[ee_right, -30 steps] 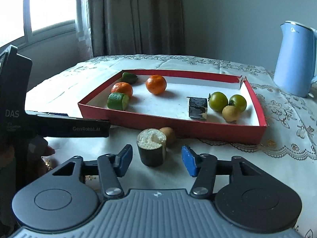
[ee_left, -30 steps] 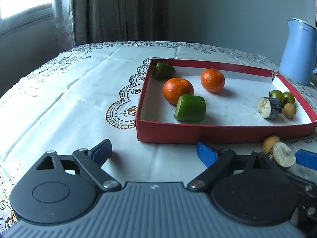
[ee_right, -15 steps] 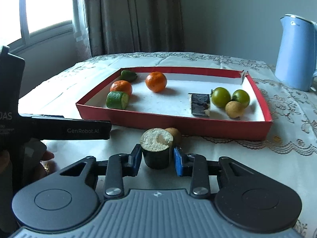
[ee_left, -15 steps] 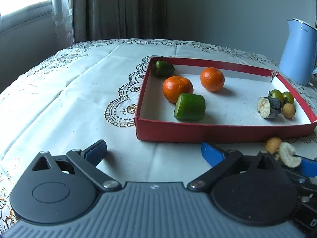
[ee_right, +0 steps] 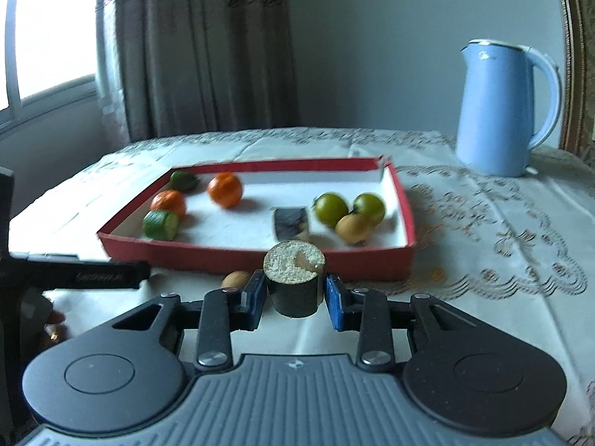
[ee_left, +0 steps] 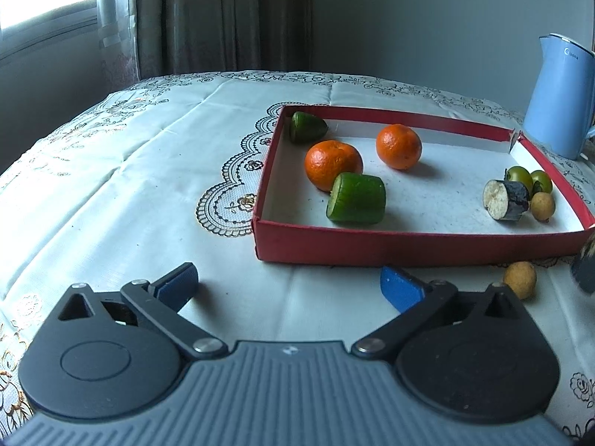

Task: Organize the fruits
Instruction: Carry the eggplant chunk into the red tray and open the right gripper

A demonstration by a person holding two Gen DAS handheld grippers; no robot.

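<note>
My right gripper [ee_right: 295, 299] is clamped on a dark-skinned cut chunk [ee_right: 295, 286], blue pads pressing its sides. I hold it upright by the flanks, so the pale, crumbly cut face stays on top and the pads bear on the firmer skin. It sits just in front of the red tray's [ee_right: 256, 256] near wall, apparently lifted off the cloth, though I can't be sure. I judge I am carrying it over that low wall to join the matching dark piece [ee_right: 291, 222] inside.

My left gripper [ee_left: 288, 284] is spread wide with nothing between its pads, parked over the tablecloth [ee_left: 111, 193] short of the tray, probably to stay clear.

The tray looks like thin cardboard, red outside and white inside, with one far corner split. Like already lies with like: two glossy, dimpled oranges [ee_left: 333, 164] beside two green cucumber-like pieces [ee_left: 356, 197] at the left end, two smooth green round fruits [ee_right: 330, 209] and a tan one at the right. A small tan round fruit [ee_left: 520, 280] waits outside on the lace-patterned cloth. A smooth blue kettle [ee_right: 500, 109] stands well behind.
</note>
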